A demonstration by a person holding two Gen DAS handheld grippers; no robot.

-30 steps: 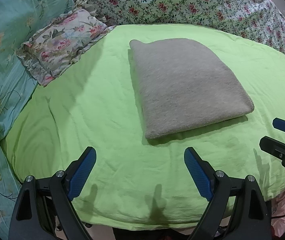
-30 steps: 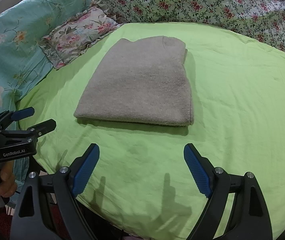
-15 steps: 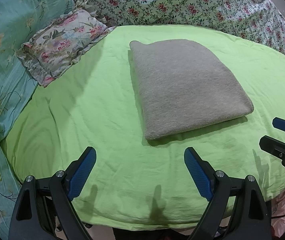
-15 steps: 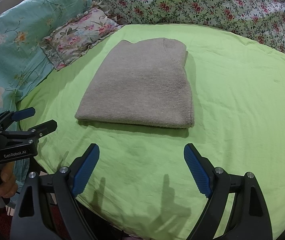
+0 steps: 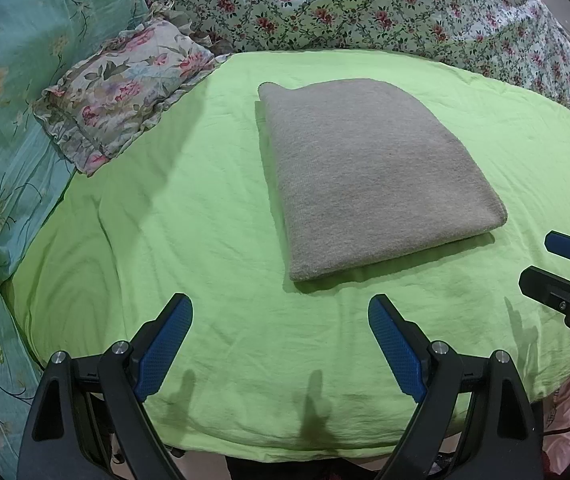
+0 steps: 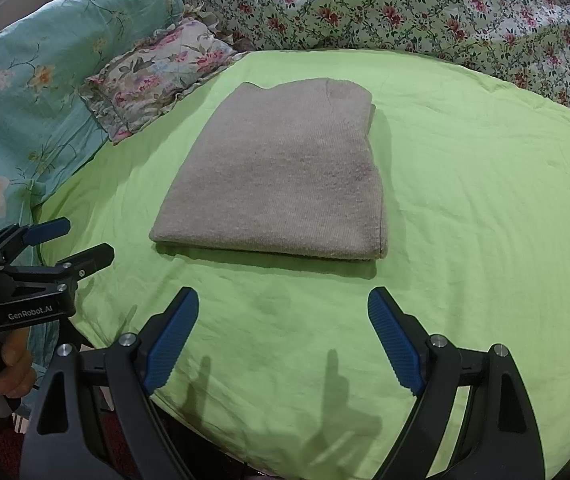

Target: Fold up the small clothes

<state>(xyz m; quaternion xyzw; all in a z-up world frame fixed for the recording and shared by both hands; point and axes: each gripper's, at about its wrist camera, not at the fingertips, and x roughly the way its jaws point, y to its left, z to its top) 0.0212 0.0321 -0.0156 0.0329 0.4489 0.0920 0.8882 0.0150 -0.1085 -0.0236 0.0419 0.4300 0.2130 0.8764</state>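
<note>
grey garment [image 5: 369, 176] laid folded flat mid green sheet [image 5: 165, 240], fold judged done | left gripper [image 5: 281, 344] held agape, empty, near garment's front edge | right gripper [image 6: 283, 340] likewise, withdrawn to avoid disturbance

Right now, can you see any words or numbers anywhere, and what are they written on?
"GenRobot.AI" - white letters on the black body of the left gripper, seen from the right wrist camera.
No other writing shows: none on the folded grey cloth, the green sheet, the flowered pillow or the right gripper.
</note>
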